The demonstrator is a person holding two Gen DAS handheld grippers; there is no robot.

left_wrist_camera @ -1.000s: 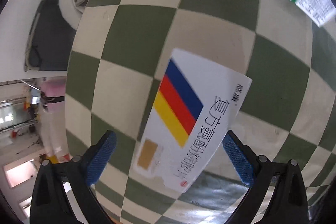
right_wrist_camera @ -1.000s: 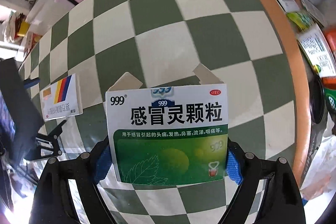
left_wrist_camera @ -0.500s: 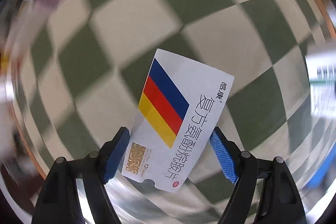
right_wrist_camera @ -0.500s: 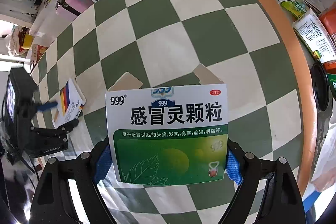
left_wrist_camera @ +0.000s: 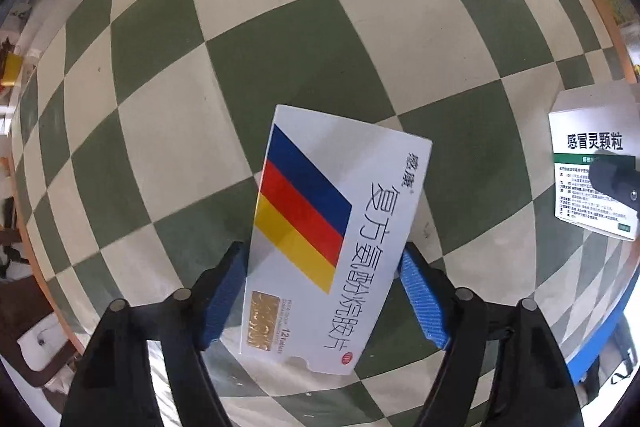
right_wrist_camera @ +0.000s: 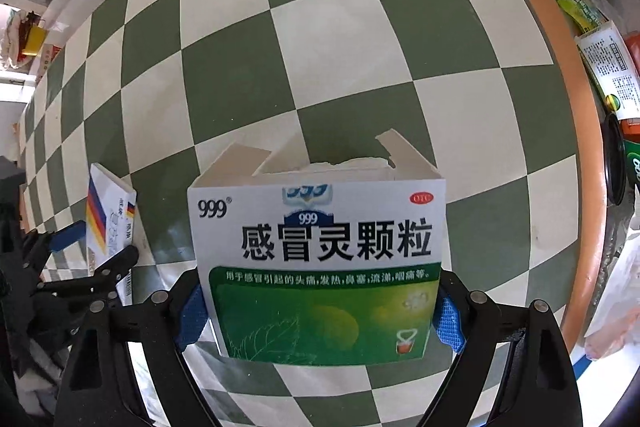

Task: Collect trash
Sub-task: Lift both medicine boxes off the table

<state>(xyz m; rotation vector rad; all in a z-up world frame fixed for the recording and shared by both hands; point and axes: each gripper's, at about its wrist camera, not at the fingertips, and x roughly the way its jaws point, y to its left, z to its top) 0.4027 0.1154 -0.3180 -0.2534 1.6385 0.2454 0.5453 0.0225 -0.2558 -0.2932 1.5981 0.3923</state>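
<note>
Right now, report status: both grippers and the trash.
Left gripper shut on striped box. Right gripper shut on green 999 box, top flaps open. Nothing blocking over checkered table.

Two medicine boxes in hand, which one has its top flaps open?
The green-and-white 999 box in the right gripper: its torn flaps stand up. The striped tablet box in the left gripper looks closed.
</note>
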